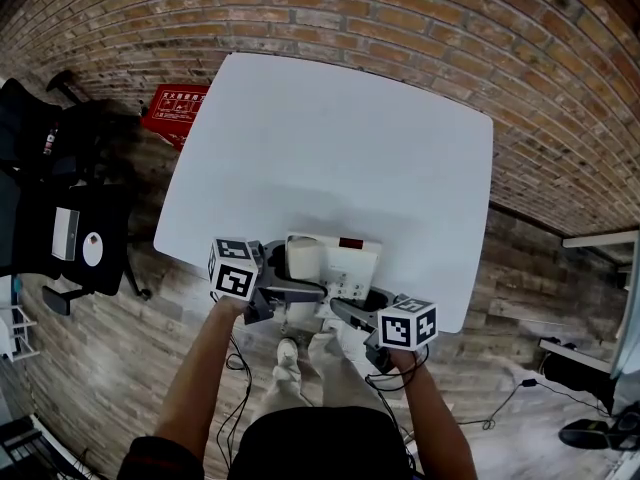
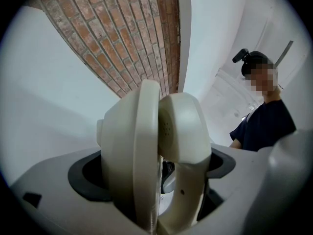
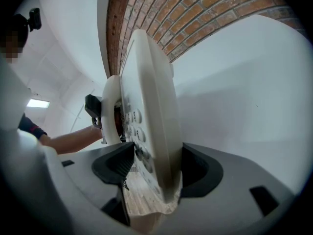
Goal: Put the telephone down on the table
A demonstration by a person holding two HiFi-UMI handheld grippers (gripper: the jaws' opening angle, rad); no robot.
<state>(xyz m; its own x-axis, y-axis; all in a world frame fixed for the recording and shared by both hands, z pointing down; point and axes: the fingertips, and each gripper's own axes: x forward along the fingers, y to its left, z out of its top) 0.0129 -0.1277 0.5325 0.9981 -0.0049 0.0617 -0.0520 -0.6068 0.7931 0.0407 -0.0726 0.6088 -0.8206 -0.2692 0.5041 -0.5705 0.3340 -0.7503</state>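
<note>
White table [image 1: 340, 138], brick floor [image 1: 400, 8] beyond. Telephone [image 1: 335, 260] between both sets of jaws: left gripper [image 1: 298, 293] clenched on handset [image 2: 183, 146] end, right gripper [image 1: 348, 313] clenched on keypad [image 3: 134, 131] edge. Rigid, slick plastic, likely light; handset could shift.

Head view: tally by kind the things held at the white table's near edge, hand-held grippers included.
cream plastic desk telephone: 1
hand-held gripper: 2 (left hand-held gripper, right hand-held gripper)
Total: 3
</note>
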